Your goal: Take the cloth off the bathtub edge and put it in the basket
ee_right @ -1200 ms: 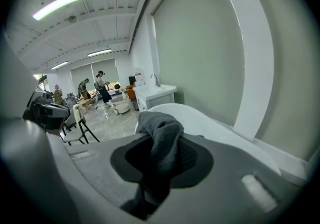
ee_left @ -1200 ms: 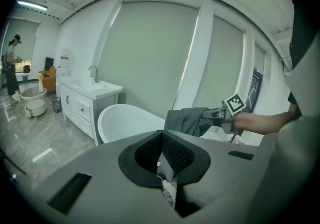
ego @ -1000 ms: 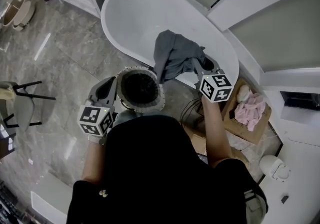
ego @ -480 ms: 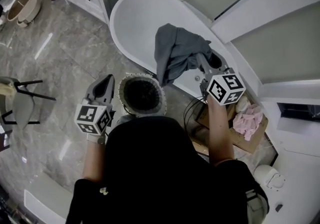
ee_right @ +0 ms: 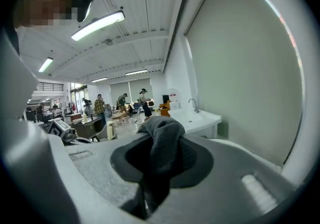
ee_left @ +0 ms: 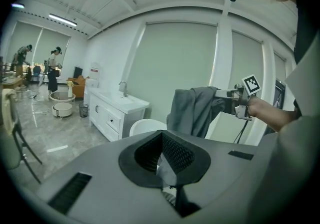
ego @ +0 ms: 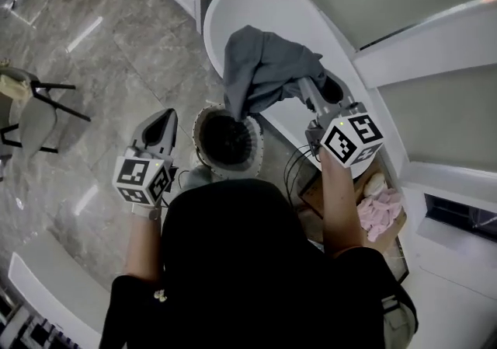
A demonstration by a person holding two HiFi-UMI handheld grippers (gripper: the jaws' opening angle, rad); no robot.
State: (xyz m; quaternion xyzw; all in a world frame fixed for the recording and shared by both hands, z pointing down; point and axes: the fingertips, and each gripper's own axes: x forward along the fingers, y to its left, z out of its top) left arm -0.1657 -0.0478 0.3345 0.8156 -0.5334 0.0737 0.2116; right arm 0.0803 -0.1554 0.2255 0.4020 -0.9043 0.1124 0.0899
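Lifted since a second ago, the grey cloth (ego: 264, 71) now hangs clear of the tub edge, and its lower folds have come over the basket's mouth. At the left a chair (ego: 31, 106) stands on the marble floor. The left gripper (ego: 166, 116) is held beside the basket, apart from it, its jaws drawn together on nothing. The round basket (ego: 230, 172) stands on the floor just in front of the white bathtub (ego: 256, 5). Above it the cloth droops in a bunch from the right gripper (ego: 304, 87), whose jaws are clamped on its upper end, with fabric bulging over and between the pads. Farther right, on the floor past the tub, a cardboard box (ego: 311, 192) holds pink fabric (ego: 379, 211).
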